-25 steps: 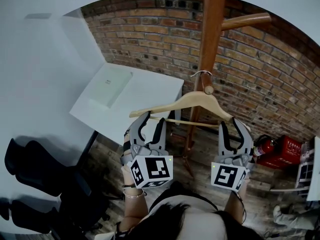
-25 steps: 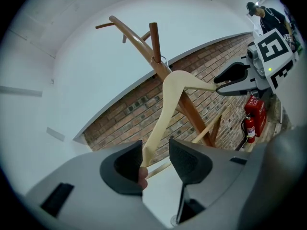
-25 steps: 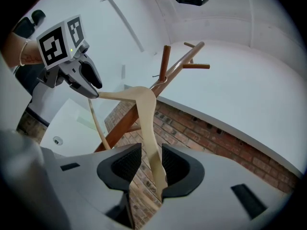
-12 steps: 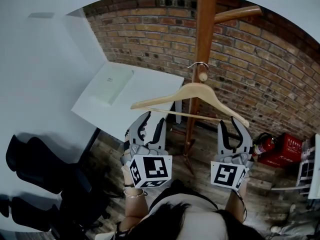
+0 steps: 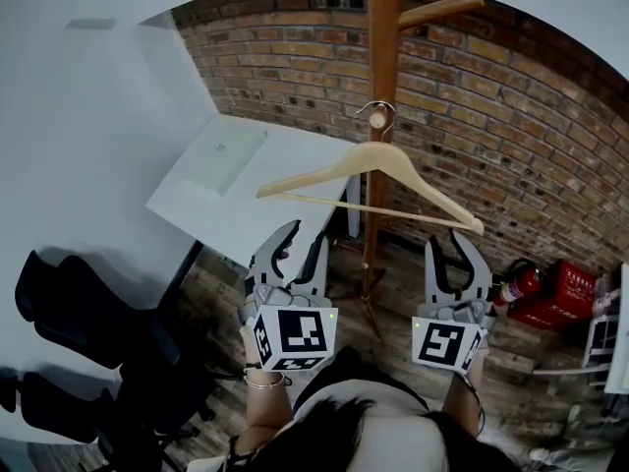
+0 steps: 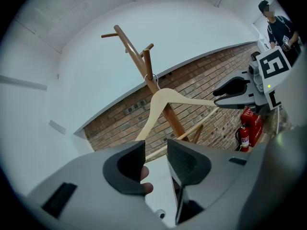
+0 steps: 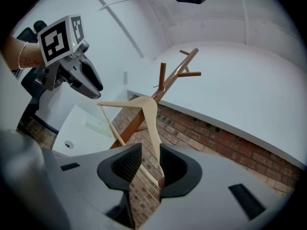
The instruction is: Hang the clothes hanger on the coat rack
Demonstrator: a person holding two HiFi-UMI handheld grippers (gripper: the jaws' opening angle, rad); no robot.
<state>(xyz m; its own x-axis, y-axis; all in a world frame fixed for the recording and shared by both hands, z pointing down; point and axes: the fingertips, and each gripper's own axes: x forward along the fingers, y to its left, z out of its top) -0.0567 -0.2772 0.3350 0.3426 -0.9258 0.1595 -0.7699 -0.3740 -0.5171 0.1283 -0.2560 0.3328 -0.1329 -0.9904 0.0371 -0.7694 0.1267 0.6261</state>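
Back comes the left gripper (image 5: 301, 239): a second ago its tips stood right at the clothes hanger (image 5: 378, 160), and now it sits clear below the left arm of it. Its jaws have just been closing a little, yet they stand well apart with no part of the hanger between them; only the person's fingertips (image 6: 144, 178) peek through the gap in the left gripper view.

Over on the other side, the right gripper (image 5: 452, 239) is open too. The right gripper view shows the hanger's right tip down between its jaws, close against one pad, with clear room on the other side. It's not pinched, and whether it touches that pad I cannot tell.

Up from there, the hanger slopes down to the right, its thin lower bar running under the two arms. Its metal hook (image 5: 376, 107) is over a round-ended peg (image 5: 376, 120) on the wooden coat rack (image 5: 381, 47), so it hangs from the pole.

Left of the rack stands a white table (image 5: 285, 165), a black chair (image 5: 88, 332) below it. Behind everything runs the brick wall (image 5: 511, 136), with a red fire extinguisher (image 5: 519, 285) at its foot.
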